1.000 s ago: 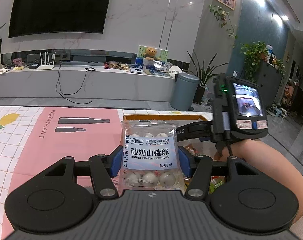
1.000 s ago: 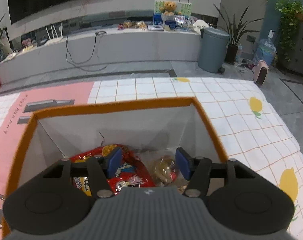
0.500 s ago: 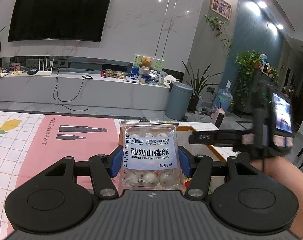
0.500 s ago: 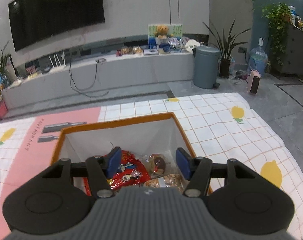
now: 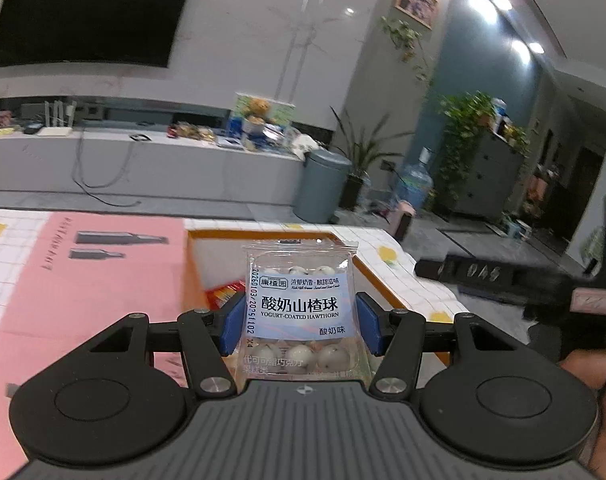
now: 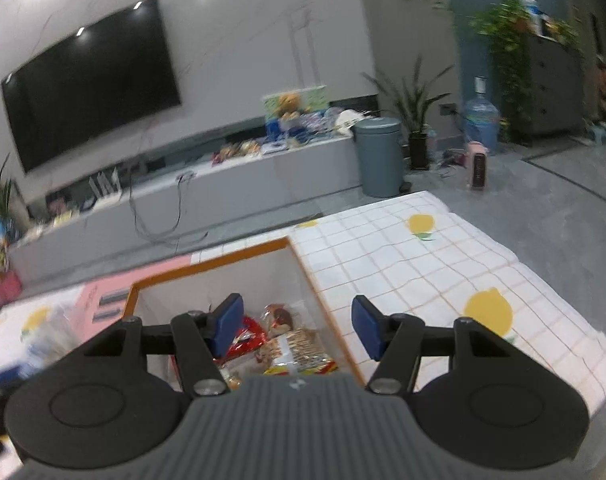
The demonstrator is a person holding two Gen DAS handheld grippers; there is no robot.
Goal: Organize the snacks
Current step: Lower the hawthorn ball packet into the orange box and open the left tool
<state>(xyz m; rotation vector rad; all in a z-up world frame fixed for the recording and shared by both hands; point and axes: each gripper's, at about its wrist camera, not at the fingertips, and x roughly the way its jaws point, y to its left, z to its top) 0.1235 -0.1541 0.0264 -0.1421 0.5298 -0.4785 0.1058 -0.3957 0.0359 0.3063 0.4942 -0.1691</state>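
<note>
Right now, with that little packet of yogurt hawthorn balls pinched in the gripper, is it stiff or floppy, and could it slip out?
The packet is thin clear film, so probably floppy, though it stands upright between the left hand-held gripper pads. It looks light: only a few small white balls show inside. The glossy film may be slippery, and the loose balls could shift if squeezed.

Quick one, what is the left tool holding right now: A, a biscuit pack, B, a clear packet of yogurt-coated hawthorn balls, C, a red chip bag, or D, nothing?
B: the left tool has its blue pads pressed on both sides of the clear hawthorn ball packet, held upright in front of the orange-rimmed box.
</note>
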